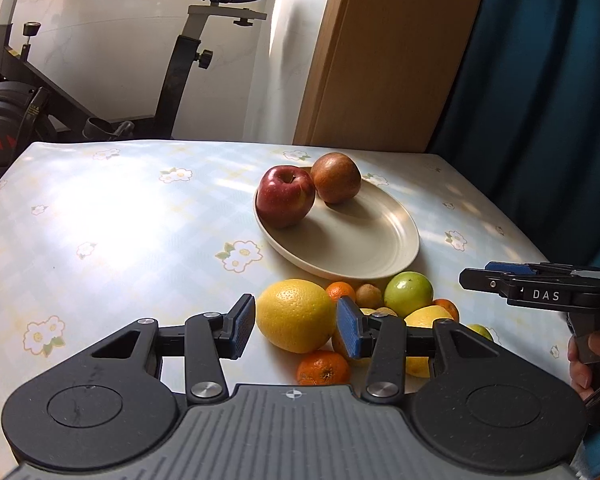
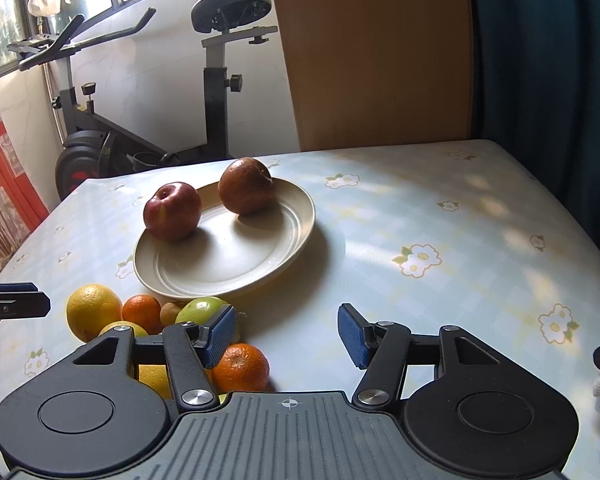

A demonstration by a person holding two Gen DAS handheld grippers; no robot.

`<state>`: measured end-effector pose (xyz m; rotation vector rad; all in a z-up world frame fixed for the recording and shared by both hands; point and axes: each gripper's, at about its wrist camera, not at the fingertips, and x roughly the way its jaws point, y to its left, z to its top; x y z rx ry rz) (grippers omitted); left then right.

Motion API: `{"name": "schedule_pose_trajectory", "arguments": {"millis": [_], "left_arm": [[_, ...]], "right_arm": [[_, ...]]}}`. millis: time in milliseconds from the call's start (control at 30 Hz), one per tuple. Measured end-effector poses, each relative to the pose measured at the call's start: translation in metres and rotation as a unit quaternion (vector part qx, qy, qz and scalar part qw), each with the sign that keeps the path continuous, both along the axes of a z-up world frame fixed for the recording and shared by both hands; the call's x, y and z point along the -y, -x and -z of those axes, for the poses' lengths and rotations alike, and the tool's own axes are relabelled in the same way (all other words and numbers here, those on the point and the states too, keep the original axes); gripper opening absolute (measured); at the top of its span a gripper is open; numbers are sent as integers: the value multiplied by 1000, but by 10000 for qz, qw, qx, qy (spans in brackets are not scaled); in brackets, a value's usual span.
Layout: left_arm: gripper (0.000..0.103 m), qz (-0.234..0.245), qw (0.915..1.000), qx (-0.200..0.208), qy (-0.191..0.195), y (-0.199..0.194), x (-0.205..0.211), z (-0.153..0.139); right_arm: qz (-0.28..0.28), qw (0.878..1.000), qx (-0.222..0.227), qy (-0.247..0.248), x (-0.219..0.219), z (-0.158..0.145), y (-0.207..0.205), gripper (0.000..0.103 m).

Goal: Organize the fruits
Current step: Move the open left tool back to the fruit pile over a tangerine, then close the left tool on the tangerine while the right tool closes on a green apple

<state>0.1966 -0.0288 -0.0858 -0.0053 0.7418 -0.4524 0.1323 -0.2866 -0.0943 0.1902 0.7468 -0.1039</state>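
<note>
The left claw [image 1: 296, 326] is seen released, its blue pads standing either side of the large yellow citrus [image 1: 296, 315] without pressing on it, so far as can be told; the fruit lies on the table [image 1: 100, 216] at the left of a loose heap, with a small orange [image 1: 323, 367] just in front of it and a green fruit [image 1: 408, 293] further right; beyond the heap the cream plate [image 1: 360, 240] is set, already bearing a red apple [image 1: 286, 196] and a brownish apple [image 1: 336, 178] at its far rim; the right claw [image 2: 287, 334] is held released over bare cloth, nothing between its pads; the step in hand is judged to be the picking of the yellow citrus for the plate; the next move calls for the pads to be closed squarely across the round fruit and lifted without its neighbours being rolled; several fruits are hidden behind the claws, so neither their kind nor their number can be made out.
</note>
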Motion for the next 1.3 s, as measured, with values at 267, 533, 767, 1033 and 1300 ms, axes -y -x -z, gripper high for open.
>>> {"name": "schedule_pose_trajectory", "arguments": {"millis": [267,533,767,1033,1300], "left_arm": [[47,129,9997,-153,-137,9,9,11],[47,257,9989,-291,-278,14,21,23],[47,278,9980,-467,-338,11,25,32],[47,335,9970,-496,-484,4,34,42],[44,380,9961,-548,-583,4,33,52]], "right_arm": [[-29,10000,18,-3,1,1,6,51],[-39,9999,45,-108,2,3,9,51],[-54,9998,51,-182,4,6,9,51],[-73,9997,46,-223,3,7,9,51],[-69,9996,18,-275,2,10,9,51]]}}
